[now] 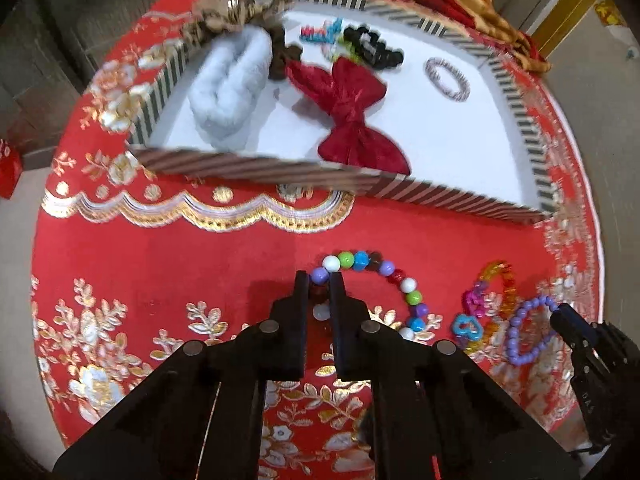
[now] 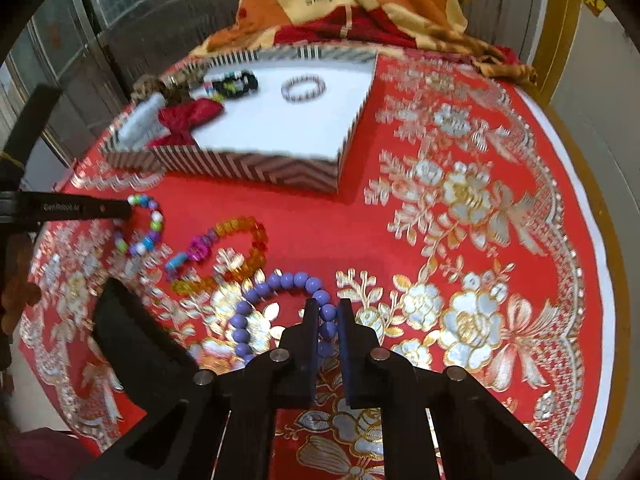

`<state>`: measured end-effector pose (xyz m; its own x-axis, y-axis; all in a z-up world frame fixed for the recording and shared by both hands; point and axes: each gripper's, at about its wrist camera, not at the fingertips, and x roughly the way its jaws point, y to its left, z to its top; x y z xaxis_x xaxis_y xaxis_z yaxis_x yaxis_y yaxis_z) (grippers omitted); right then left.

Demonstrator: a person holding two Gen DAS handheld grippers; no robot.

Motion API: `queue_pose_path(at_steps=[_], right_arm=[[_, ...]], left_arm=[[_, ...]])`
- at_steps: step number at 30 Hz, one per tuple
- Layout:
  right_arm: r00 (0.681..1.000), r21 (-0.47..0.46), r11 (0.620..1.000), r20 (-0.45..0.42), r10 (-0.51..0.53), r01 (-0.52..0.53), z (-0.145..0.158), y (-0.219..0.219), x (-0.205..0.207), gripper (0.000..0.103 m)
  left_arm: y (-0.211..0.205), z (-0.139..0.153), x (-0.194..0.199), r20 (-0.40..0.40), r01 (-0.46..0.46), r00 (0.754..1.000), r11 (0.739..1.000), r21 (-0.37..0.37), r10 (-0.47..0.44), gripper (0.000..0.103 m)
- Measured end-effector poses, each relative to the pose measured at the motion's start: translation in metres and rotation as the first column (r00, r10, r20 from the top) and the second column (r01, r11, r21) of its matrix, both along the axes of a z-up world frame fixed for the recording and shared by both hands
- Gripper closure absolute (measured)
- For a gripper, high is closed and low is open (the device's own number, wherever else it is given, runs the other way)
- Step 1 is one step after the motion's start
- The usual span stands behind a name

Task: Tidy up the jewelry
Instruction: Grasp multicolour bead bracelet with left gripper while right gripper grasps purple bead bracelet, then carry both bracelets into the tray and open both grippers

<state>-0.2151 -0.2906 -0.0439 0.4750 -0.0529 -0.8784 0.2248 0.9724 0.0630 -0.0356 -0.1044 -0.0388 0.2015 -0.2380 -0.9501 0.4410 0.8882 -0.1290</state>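
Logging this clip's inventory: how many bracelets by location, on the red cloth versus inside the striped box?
On the cloth: 3
multicoloured round-bead bracelet
purple bead bracelet
translucent orange-and-pink plastic bracelet
In the striped cardboard box: 1
silver-grey bead bracelet
Total: 4

Both wrists low, facing striped box (image 1: 460, 196)

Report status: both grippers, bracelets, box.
Left gripper shut on multicolor bracelet. Right gripper shut on purple bracelet. Striped box ahead, nothing blocking.

The right tongs (image 2: 329, 314) pinch the purple bead bracelet (image 2: 280, 304) lying on the red embroidered tablecloth (image 2: 460, 240).
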Motion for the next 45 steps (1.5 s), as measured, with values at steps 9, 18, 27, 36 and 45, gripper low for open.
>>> queue_pose_path(at_steps=[9, 18, 27, 36, 45], right_arm=[[0.996, -0.007, 1.000, 0.086, 0.017, -0.017, 0.049, -0.002, 0.003, 0.095], [0.987, -0.068, 0.997, 0.153, 0.044, -0.034, 0.095, -0.005, 0.016, 0.095], [0.980, -0.099, 0.994, 0.188, 0.069, -0.051, 0.119, -0.007, 0.038, 0.095], [0.976, -0.111, 0.990, 0.193, 0.103, -0.082, 0.125, -0.008, 0.062, 0.095], [0.977, -0.085, 0.991, 0.176, 0.118, -0.105, 0.115, -0.017, 0.089, 0.095]], left_arm=[[-0.002, 0.059, -0.004, 0.085, 0.070, 0.994, 0.995, -0.069, -0.064, 0.095], [-0.014, 0.114, -0.004, 0.185, 0.120, 0.978, 0.987, -0.111, -0.098, 0.095], [-0.042, 0.135, 0.002, 0.251, 0.163, 0.959, 0.981, -0.104, -0.132, 0.095], [-0.072, 0.131, 0.016, 0.259, 0.182, 0.953, 0.980, -0.082, -0.155, 0.095], [-0.101, 0.112, 0.038, 0.230, 0.171, 0.961, 0.984, -0.051, -0.155, 0.095]])
